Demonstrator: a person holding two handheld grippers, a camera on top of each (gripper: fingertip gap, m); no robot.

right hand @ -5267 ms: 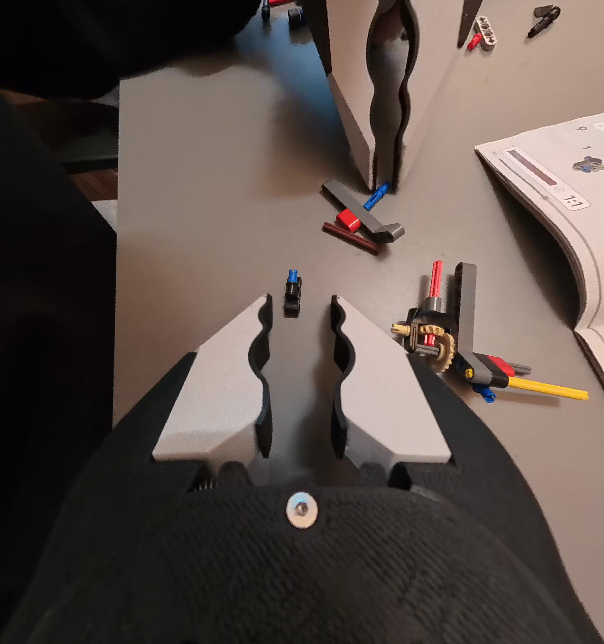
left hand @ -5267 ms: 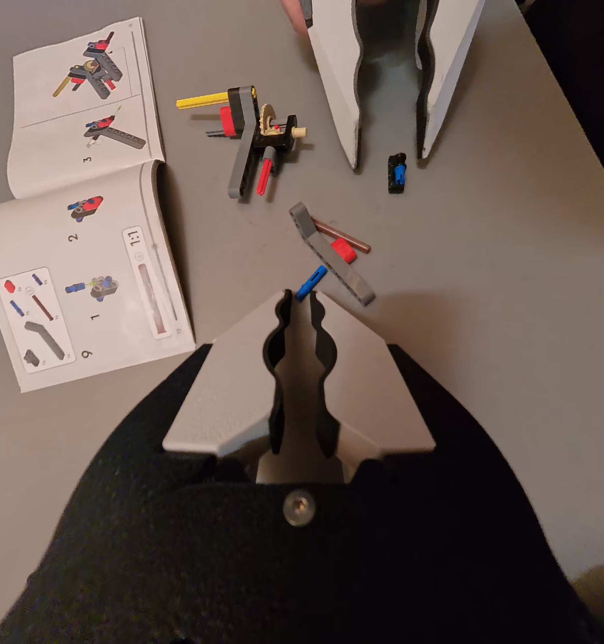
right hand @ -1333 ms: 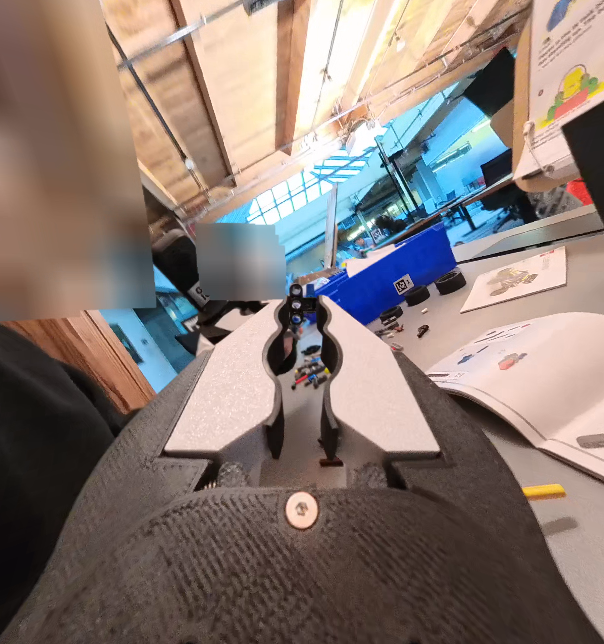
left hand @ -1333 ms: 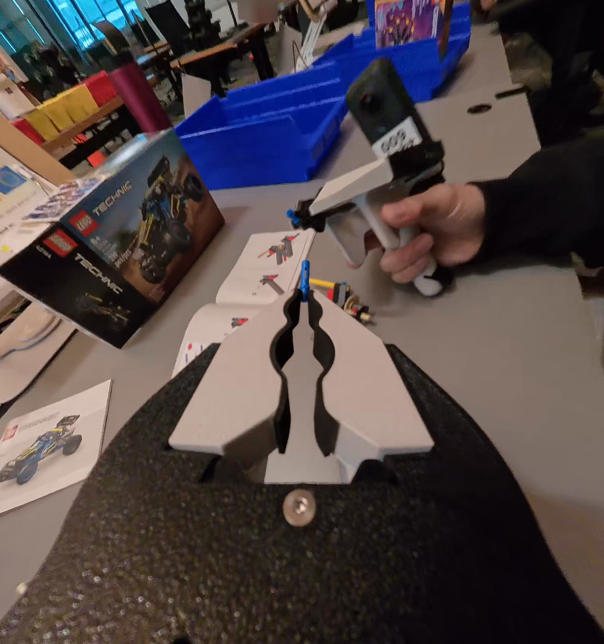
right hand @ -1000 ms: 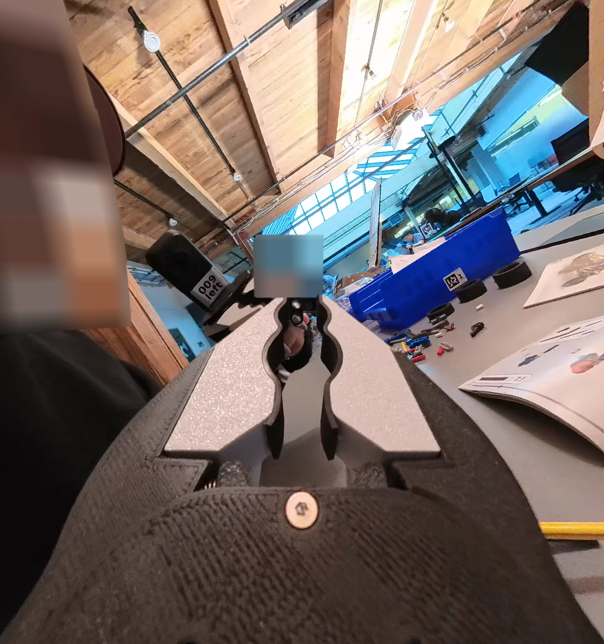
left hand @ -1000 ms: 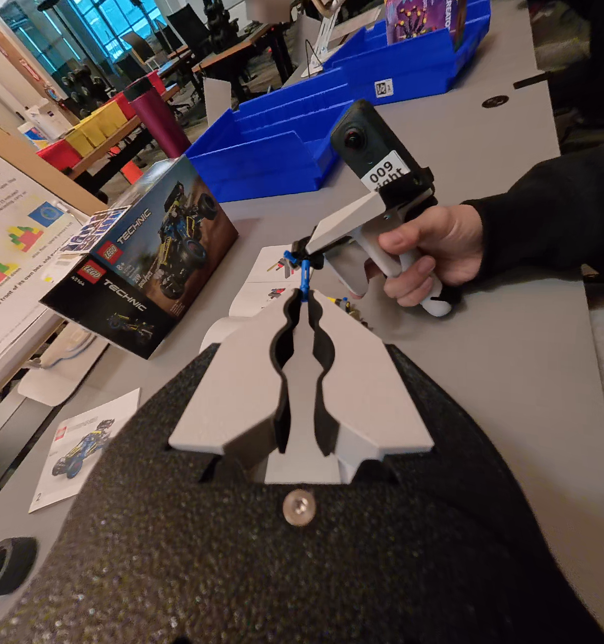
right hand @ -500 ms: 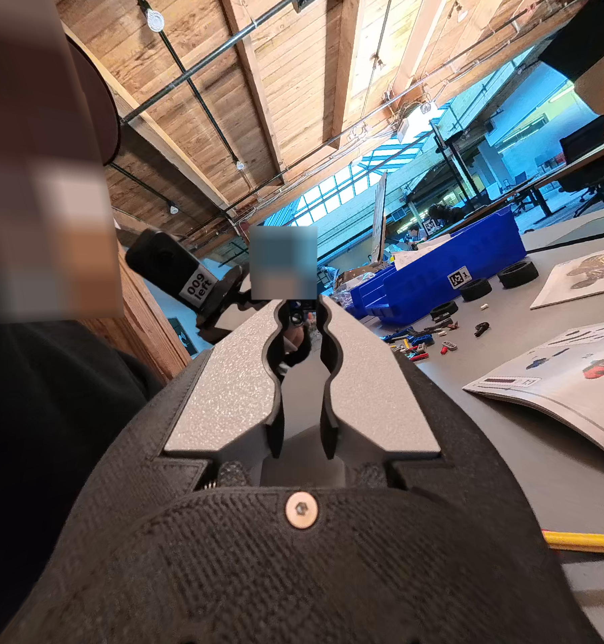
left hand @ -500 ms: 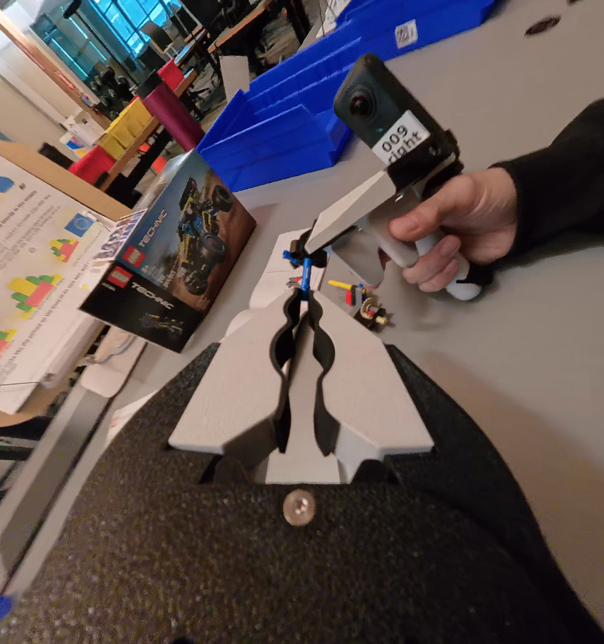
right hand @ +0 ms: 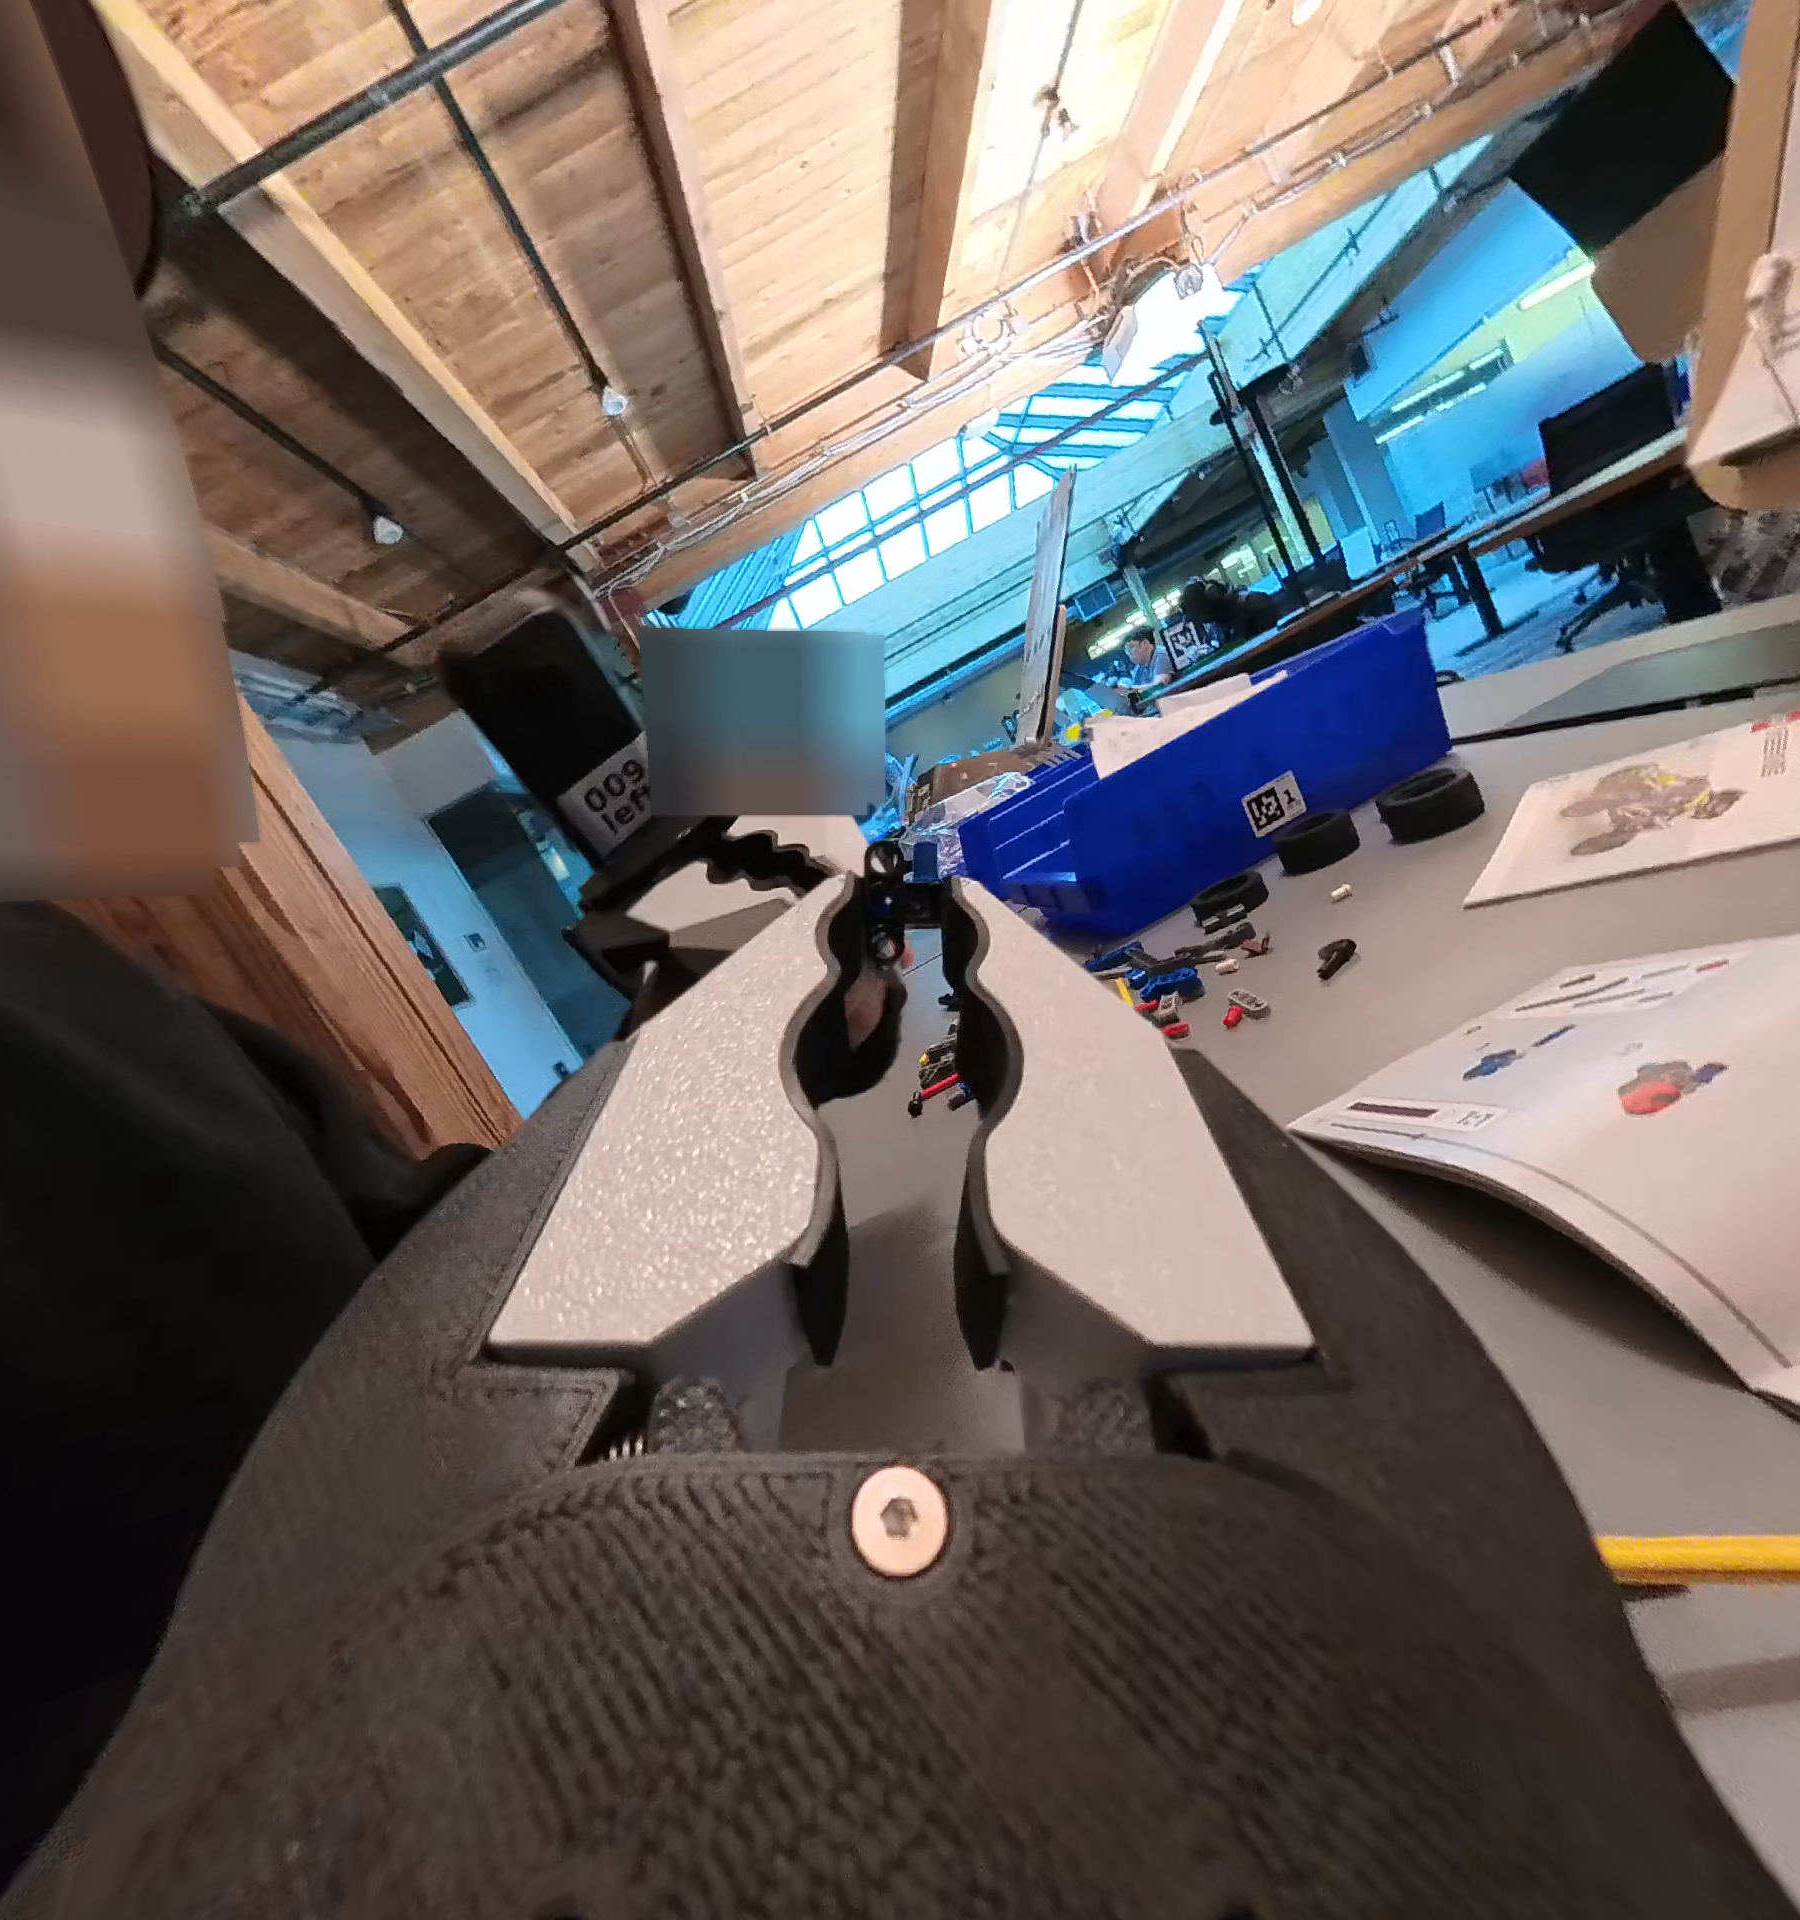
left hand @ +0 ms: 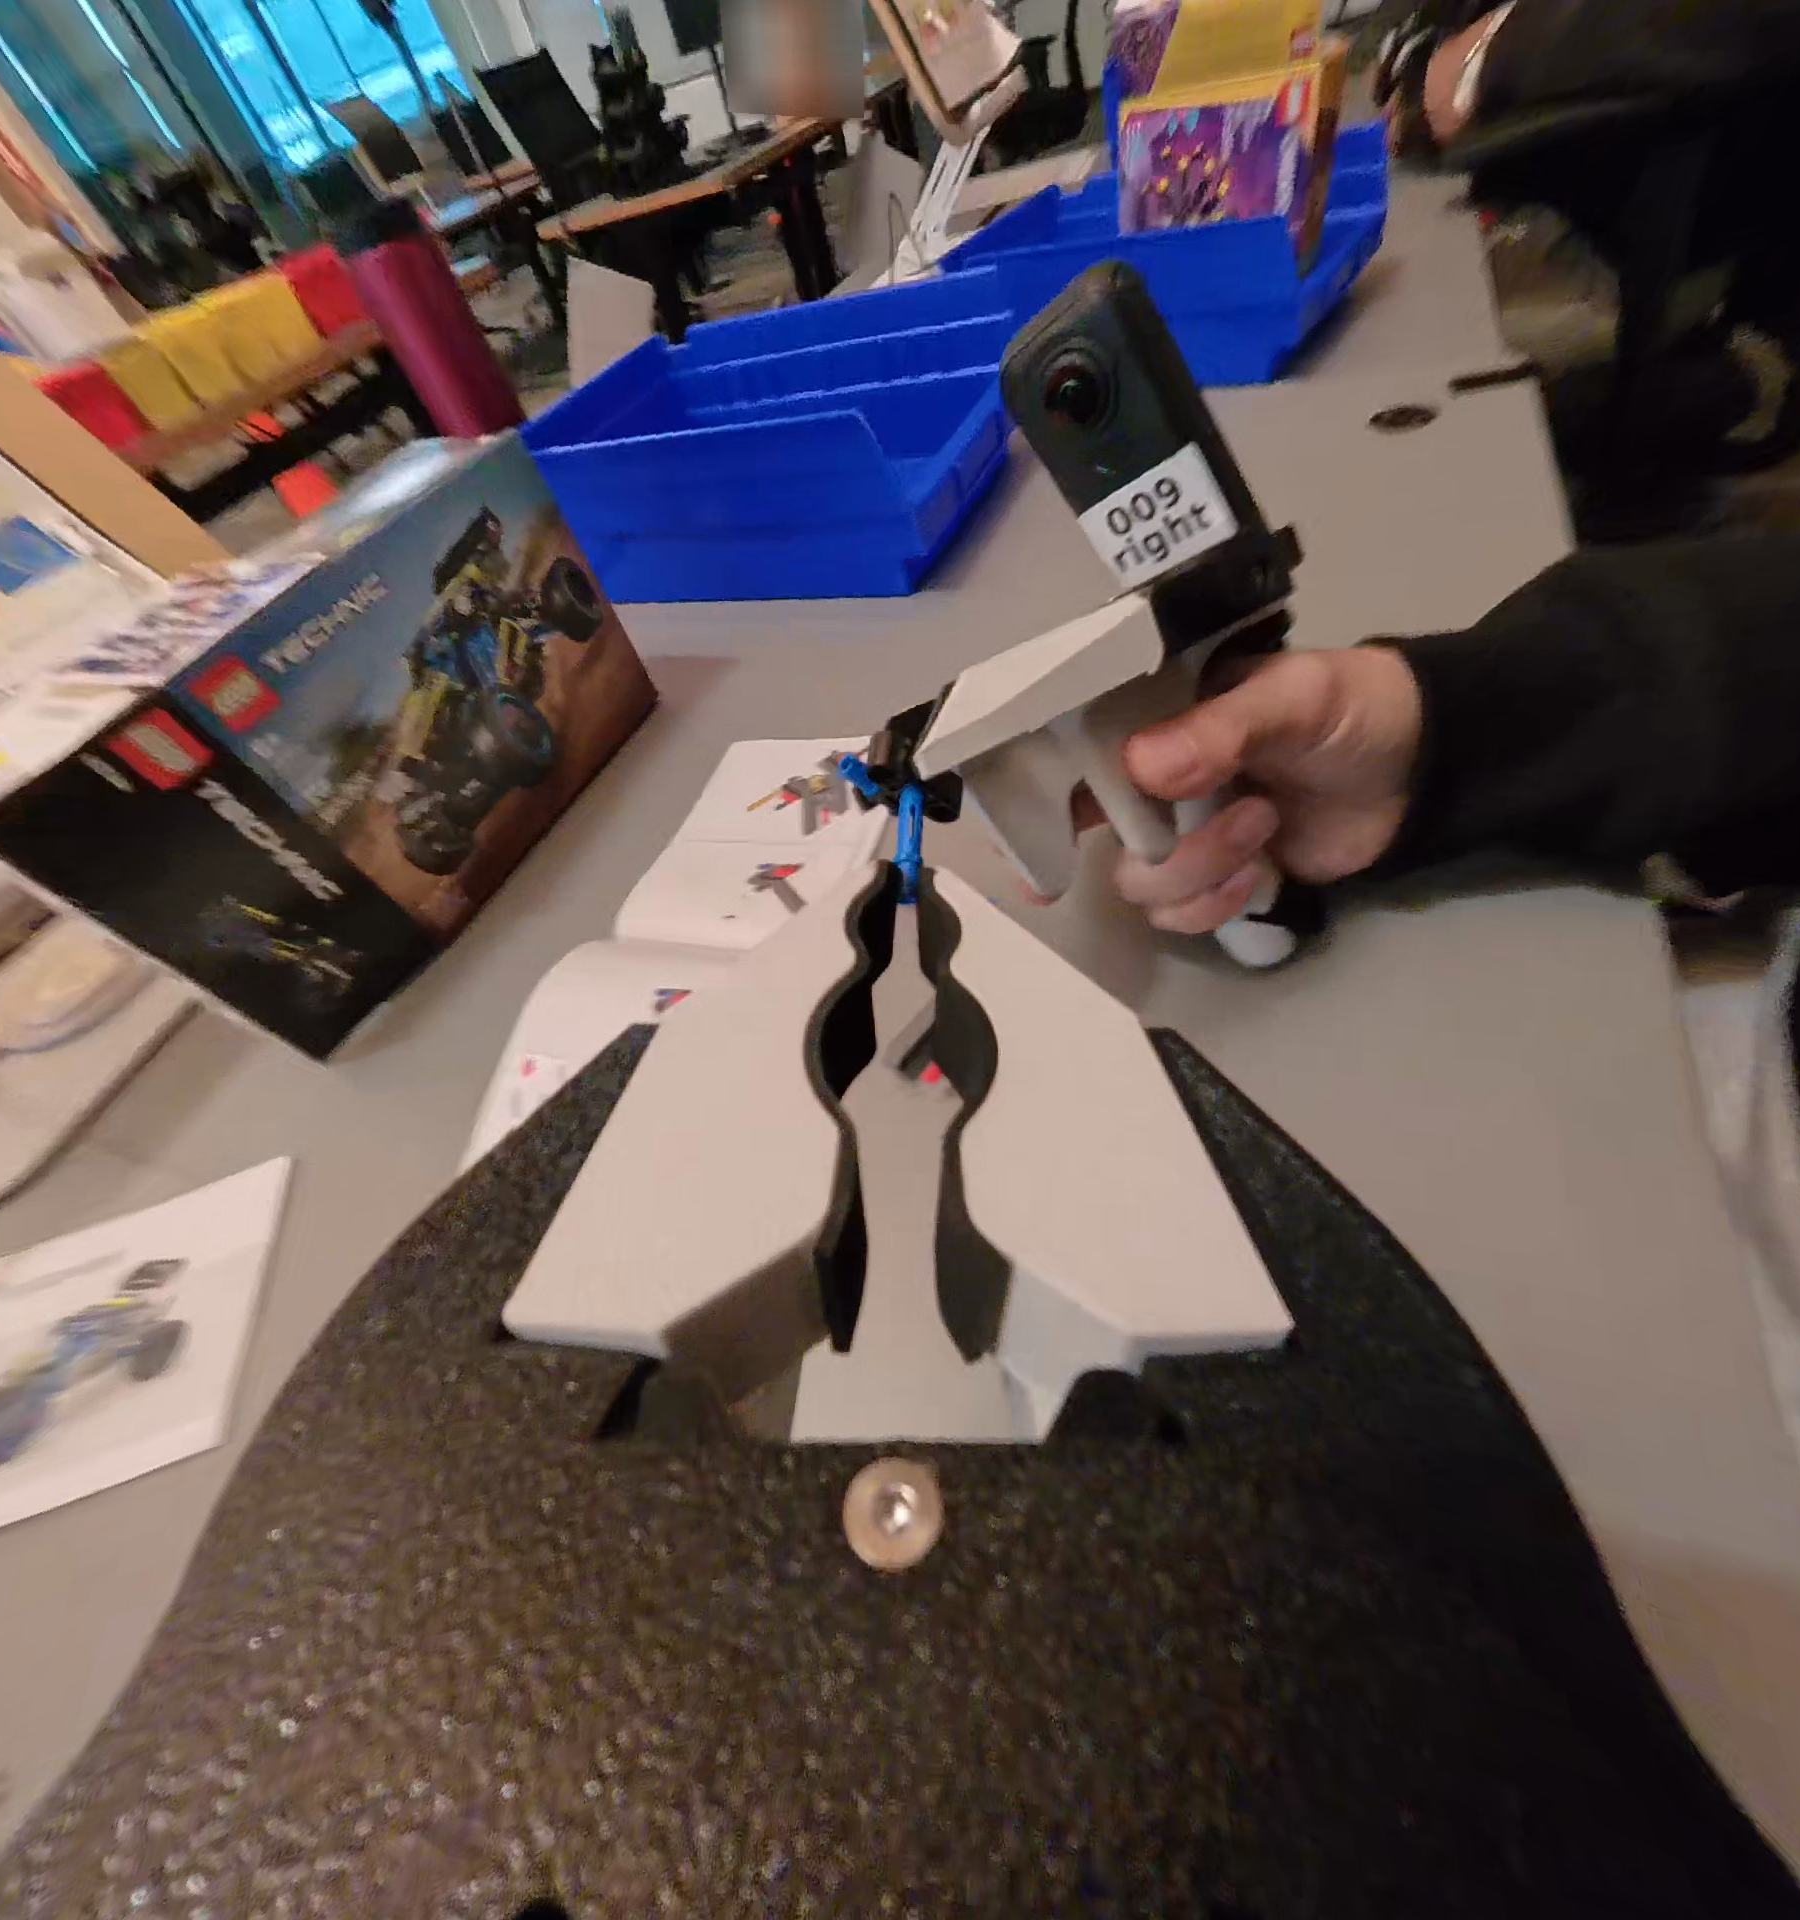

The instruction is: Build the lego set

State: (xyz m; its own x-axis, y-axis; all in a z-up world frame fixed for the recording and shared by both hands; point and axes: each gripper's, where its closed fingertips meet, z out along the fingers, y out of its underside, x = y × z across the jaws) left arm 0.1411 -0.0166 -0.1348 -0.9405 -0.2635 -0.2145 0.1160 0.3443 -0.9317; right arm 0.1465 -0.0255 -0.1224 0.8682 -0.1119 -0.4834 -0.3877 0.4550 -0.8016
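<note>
My left gripper (left hand: pixel 902 885) is shut on a thin blue pin (left hand: pixel 909 831) that sticks up from its tips. My right gripper (right hand: pixel 898 896) is shut on a small black connector (right hand: pixel 883 914) with a blue pin in it. In the left wrist view a hand holds the right gripper (left hand: pixel 911 774) above the table, and the tip of my blue pin touches the black connector (left hand: pixel 901 771) from below. The left gripper (right hand: pixel 730 873) shows just beyond my right fingertips. The open instruction booklet (left hand: pixel 730 883) lies under both.
A Lego set box (left hand: pixel 356 707) stands at the left and blue bins (left hand: pixel 823 468) at the back. A grey beam with a red piece (left hand: pixel 917 1044) lies on the table. Loose parts (right hand: pixel 1176 966), tyres (right hand: pixel 1426 805), a leaflet (right hand: pixel 1654 800) and a yellow axle (right hand: pixel 1727 1558) also lie there. Left and right tips are no more than a few centimetres apart.
Both grippers have lifted their parts off the table and brought them together in the air. In the last half second the pair shifted slightly, with the blue pin still against the connector.
</note>
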